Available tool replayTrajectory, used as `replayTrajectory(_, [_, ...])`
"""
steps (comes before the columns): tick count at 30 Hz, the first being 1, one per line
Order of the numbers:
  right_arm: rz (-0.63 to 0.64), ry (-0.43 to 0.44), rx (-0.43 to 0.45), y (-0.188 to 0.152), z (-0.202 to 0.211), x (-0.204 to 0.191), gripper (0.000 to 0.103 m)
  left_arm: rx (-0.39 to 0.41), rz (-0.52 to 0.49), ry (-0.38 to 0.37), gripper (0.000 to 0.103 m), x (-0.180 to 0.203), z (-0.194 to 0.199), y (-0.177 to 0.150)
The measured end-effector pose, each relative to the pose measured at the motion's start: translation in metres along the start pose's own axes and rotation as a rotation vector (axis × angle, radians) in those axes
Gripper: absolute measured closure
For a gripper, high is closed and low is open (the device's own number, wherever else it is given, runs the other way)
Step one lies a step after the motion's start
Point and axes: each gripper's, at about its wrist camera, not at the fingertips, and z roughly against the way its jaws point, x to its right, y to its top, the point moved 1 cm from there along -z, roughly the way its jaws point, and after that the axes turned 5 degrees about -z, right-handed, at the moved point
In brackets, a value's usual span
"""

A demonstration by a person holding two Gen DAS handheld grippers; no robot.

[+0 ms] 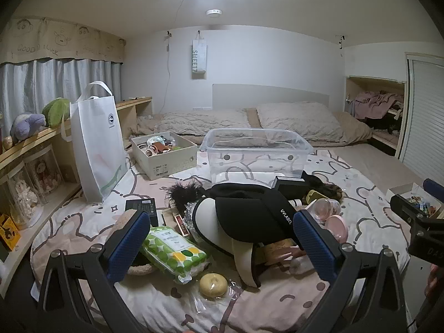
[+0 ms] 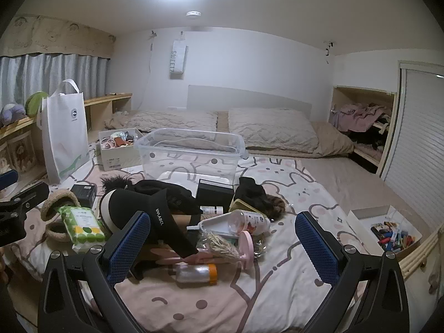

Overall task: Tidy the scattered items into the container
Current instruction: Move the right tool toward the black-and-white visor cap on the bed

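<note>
Clutter lies heaped on the patterned bedspread (image 2: 277, 277): a black visor cap (image 1: 244, 216), a green wipes pack (image 1: 172, 249), a yellow round soap (image 1: 213, 285), an orange-capped bottle (image 2: 197, 273). Behind the heap stands the clear plastic bin (image 2: 191, 152). Left gripper (image 1: 222, 244) and right gripper (image 2: 222, 247) both hover wide open, holding nothing

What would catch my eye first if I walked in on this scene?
Probably the jumble of small things heaped mid-bed, topped by a black-and-cream sun visor with a green wipes pack to its left. Just behind the heap sits a clear plastic bin, which looks empty, and a tall white tote bag stands by the shelf at left.
</note>
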Motion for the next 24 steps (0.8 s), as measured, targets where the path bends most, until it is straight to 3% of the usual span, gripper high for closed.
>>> replayTrajectory(24, [0.008, 0.007, -0.03, -0.0058, -0.0083, -0.0036, 0.0, -0.021, 0.015, -0.007, 0.0, -0.0043, -0.0037, -0.0041])
